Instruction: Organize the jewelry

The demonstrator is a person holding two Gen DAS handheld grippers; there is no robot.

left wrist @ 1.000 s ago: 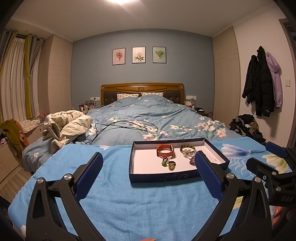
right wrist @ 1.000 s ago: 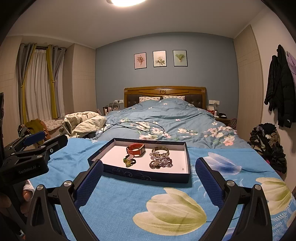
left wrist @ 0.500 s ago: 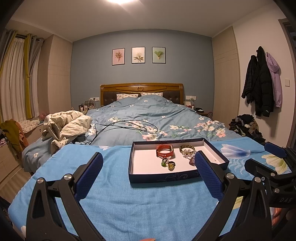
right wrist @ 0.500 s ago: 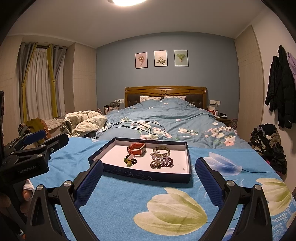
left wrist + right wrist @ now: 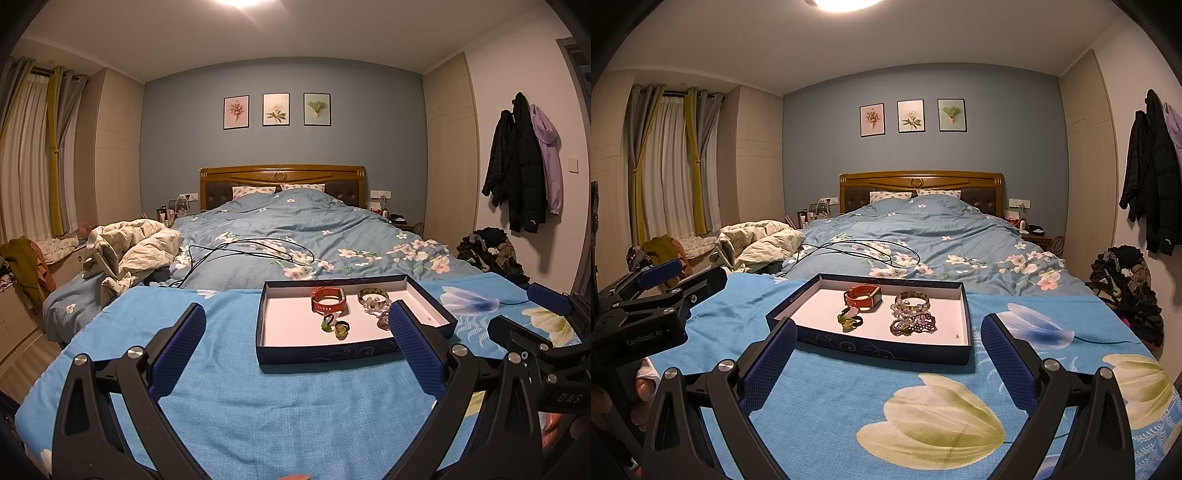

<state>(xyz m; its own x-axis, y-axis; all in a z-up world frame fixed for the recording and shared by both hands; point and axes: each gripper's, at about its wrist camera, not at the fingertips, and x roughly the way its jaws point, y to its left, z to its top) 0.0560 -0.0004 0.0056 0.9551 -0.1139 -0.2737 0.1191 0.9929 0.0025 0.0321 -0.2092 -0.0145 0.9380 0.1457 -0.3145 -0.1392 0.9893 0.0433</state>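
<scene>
L claw (image 5: 295, 347) released | R claw (image 5: 886, 350) released | tray (image 5: 871, 350) x1 | rings (image 5: 850, 320) x2

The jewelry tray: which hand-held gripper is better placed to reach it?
Probably the right hand-held gripper: the tray sits centered between its open fingers, while it lies off toward the left hand-held gripper's right finger.

1. Left gripper (image 5: 297, 350): black angular frame, two fingers faced with dark blue textured pads (image 5: 179, 349); silver round screws on each arm.
2. Right gripper (image 5: 888, 363): same build, black frame, blue dimpled pads (image 5: 1008, 363), silver screws.
3. Left unit's body, at left edge of right view, reads "GenRobot.AI" in pale lettering.
4. Right unit's body, lower right of left view, shows "DAS".
</scene>
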